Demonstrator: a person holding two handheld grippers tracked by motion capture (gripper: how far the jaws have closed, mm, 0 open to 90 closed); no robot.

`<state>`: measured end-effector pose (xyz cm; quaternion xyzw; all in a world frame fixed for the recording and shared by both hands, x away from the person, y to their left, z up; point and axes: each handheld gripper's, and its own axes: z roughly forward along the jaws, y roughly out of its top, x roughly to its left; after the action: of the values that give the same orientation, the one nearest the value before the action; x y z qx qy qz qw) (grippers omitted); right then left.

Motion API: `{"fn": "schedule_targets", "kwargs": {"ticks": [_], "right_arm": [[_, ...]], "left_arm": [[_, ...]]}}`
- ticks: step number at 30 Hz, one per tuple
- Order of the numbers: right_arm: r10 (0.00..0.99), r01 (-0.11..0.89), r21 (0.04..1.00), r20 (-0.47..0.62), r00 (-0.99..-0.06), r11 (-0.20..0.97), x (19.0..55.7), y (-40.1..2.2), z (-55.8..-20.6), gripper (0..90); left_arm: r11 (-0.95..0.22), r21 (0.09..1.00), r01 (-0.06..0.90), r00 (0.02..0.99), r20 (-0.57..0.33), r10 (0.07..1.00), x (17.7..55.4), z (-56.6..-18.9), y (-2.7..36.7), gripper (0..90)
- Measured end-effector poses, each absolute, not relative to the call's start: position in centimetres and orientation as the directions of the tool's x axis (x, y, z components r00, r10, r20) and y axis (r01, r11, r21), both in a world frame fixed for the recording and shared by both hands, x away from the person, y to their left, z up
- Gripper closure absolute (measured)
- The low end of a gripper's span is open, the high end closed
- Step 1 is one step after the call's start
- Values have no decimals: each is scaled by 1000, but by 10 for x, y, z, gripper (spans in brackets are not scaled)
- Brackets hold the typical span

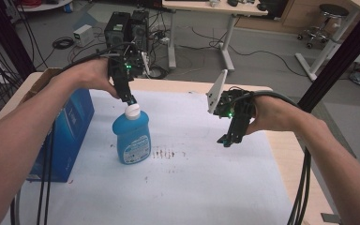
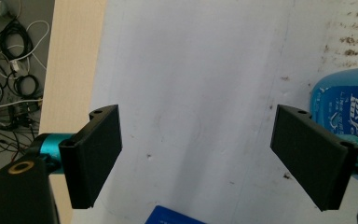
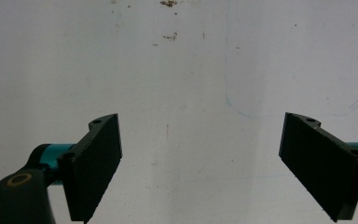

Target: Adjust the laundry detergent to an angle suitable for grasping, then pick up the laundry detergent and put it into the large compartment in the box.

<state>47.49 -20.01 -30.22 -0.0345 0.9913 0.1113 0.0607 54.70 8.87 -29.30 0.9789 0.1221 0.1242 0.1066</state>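
A blue detergent bottle (image 1: pixel 131 138) with a white cap (image 1: pixel 132 110) stands upright on the white sheet (image 1: pixel 187 178) left of centre. My left gripper (image 1: pixel 129 99) hangs just above and behind the cap, pointing down, its jaws wide open with nothing between them. In the left gripper view the bottle (image 2: pixel 349 105) sits at the right edge, beside the right jaw, outside the gap of the gripper (image 2: pixel 198 158). My right gripper (image 1: pixel 227 139) hovers over the sheet to the right, tilted down. Its jaws stand open and its own view (image 3: pixel 200 163) has bare sheet between them.
A blue box (image 1: pixel 68 131) stands at the table's left edge, close to the bottle; its corner (image 2: pixel 177 215) pokes into the left gripper view. Brown stains (image 1: pixel 165 153) mark the sheet beside the bottle. The wooden table edge (image 1: pixel 290 154) runs along the right. Cables hang at both sides.
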Motion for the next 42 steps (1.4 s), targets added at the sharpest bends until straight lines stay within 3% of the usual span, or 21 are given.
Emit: {"fn": "schedule_targets", "kwargs": {"ticks": [26, 42], "right_arm": [[-70, -98, 214, -134, -989, 972, 472, -196, -300, 123], [-71, -100, 206, -147, -987, 973, 466, -199, -296, 123]], "left_arm": [[-931, 245, 270, 918, 225, 325, 535, -274, 101, 165], [-941, 232, 248, 934, 199, 296, 538, -282, 89, 165]]}}
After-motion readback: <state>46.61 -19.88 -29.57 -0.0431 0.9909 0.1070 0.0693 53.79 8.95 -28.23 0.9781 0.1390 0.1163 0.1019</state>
